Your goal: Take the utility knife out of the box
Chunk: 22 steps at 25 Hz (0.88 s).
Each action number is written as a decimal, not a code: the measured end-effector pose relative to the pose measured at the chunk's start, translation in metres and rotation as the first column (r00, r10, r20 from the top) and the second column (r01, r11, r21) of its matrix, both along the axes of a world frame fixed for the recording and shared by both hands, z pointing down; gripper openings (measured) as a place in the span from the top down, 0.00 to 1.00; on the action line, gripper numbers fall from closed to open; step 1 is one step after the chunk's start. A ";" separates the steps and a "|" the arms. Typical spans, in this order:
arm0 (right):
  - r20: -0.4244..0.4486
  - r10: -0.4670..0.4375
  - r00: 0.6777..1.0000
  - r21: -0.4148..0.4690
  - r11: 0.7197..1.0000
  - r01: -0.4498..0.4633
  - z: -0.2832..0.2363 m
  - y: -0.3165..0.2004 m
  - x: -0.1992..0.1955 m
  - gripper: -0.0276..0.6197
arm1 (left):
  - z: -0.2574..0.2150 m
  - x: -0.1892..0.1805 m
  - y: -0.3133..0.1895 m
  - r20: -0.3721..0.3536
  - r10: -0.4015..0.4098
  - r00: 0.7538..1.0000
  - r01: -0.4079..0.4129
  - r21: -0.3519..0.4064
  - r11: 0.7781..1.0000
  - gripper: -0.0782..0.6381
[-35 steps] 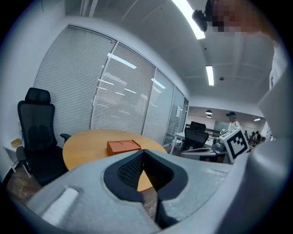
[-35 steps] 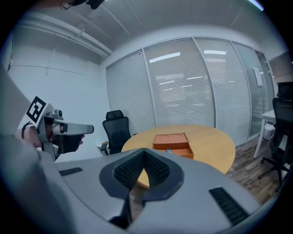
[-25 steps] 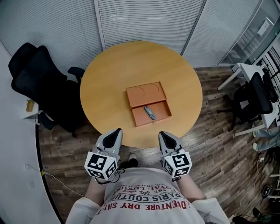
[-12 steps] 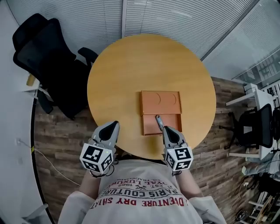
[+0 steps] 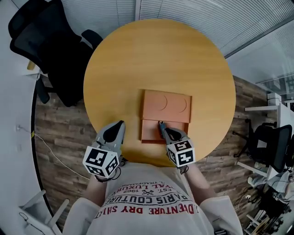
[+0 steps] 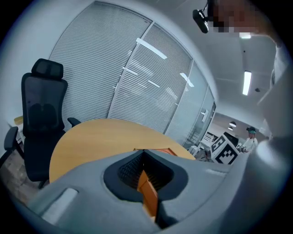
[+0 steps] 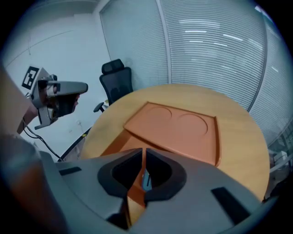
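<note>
Count: 1 round wooden table, 1 orange box on it, toward the near edge. Box in 2 parts: flat lid on the far side with 2 round recesses, plus 1 drawer pulled out toward the near side. 1 utility knife lying in the drawer. Shows only as a blue-grey sliver in the right gripper view; covered by the gripper in the head view.

2 grippers, 1 marker cube on each.

Right gripper: tilted steeply down, tip over the open drawer, directly above the knife. Jaws almost pressed together, only a thin slit, just starting to open. Nothing pinched. Knife visible through the slit, below the tips; contact with it not readable.

Left gripper: over the near-left part of the table, left of the box and apart from it, pointing only slightly down. Jaws pressed together at the tips, nothing between them.

Around the table: 2 black office chairs, 1 at far left, 1 at the right, well apart from the table. Wood-plank floor on the left, right and near sides. Closed blinds along the far wall.
</note>
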State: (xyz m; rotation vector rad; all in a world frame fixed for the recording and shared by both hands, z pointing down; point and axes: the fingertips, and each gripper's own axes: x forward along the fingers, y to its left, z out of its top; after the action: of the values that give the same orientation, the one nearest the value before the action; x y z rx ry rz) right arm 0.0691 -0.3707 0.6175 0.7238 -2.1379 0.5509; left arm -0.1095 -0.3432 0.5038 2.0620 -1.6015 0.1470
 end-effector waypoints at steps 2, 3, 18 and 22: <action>-0.048 -0.020 0.999 -0.041 0.999 0.018 0.022 -0.004 0.002 0.82 | 0.009 0.004 -0.009 -0.001 -0.005 1.000 0.005 -0.010 1.000 0.90; -0.068 -0.035 0.997 -0.064 0.997 0.031 0.032 -0.003 0.004 0.76 | 0.013 0.005 -0.012 -0.001 -0.008 1.000 0.008 -0.015 1.000 0.90; -0.307 -0.236 0.922 -0.177 0.966 0.188 0.096 0.007 0.009 0.75 | 0.042 0.000 -0.012 -0.012 -0.048 0.999 0.047 -0.070 0.996 0.90; -0.322 -0.234 0.917 -0.181 0.966 0.183 0.096 0.008 0.009 0.75 | 0.037 0.001 -0.012 -0.011 -0.039 0.999 0.038 -0.058 0.998 0.90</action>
State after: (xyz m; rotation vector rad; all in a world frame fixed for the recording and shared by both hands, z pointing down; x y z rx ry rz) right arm 0.0781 -0.3628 0.7134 0.4610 -1.8010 0.4272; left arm -0.1088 -0.3548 0.5410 1.9838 -1.6097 0.1651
